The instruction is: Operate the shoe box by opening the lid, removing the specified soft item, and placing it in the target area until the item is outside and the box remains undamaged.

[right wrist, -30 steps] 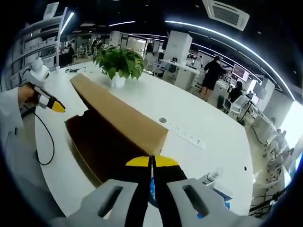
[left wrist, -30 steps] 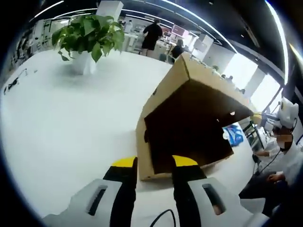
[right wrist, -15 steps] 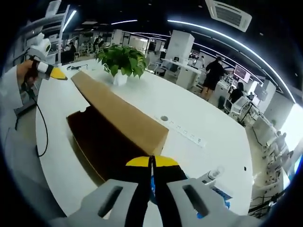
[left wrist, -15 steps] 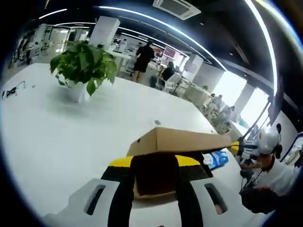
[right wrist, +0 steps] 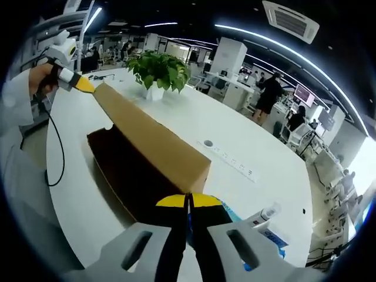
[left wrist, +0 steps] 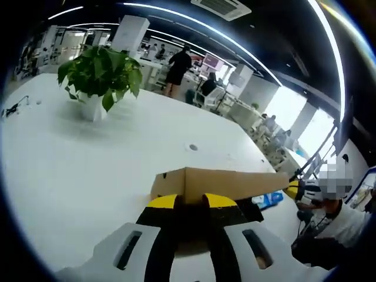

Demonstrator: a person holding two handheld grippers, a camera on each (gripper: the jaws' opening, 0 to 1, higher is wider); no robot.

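A brown cardboard shoe box lid [right wrist: 154, 144] with a dark inside [right wrist: 132, 176] is held slanted above the white table [right wrist: 252, 153]. My right gripper [right wrist: 188, 201] is shut on its near corner. At the lid's far end, my left gripper [right wrist: 81, 83] shows in a person's hand, its yellow tips on the cardboard. In the left gripper view the lid [left wrist: 226, 182] runs edge-on to the right, and my left gripper [left wrist: 191, 201] has its jaws drawn in on the near end. The right gripper's yellow tip [left wrist: 292, 189] meets the lid's other end. No soft item shows.
A potted plant [left wrist: 97, 73] stands at the far side of the table, also seen as a plant [right wrist: 157, 71]. A blue packet [right wrist: 269, 236] and a white bottle [right wrist: 262, 218] lie near the right gripper. A round cable port [right wrist: 207, 143] sits mid-table. People stand in the background.
The left gripper swung from facing the lid's dark inside to its end edge, and its jaws narrowed onto the cardboard. The right gripper stayed shut at its corner; the lid's far end rose.
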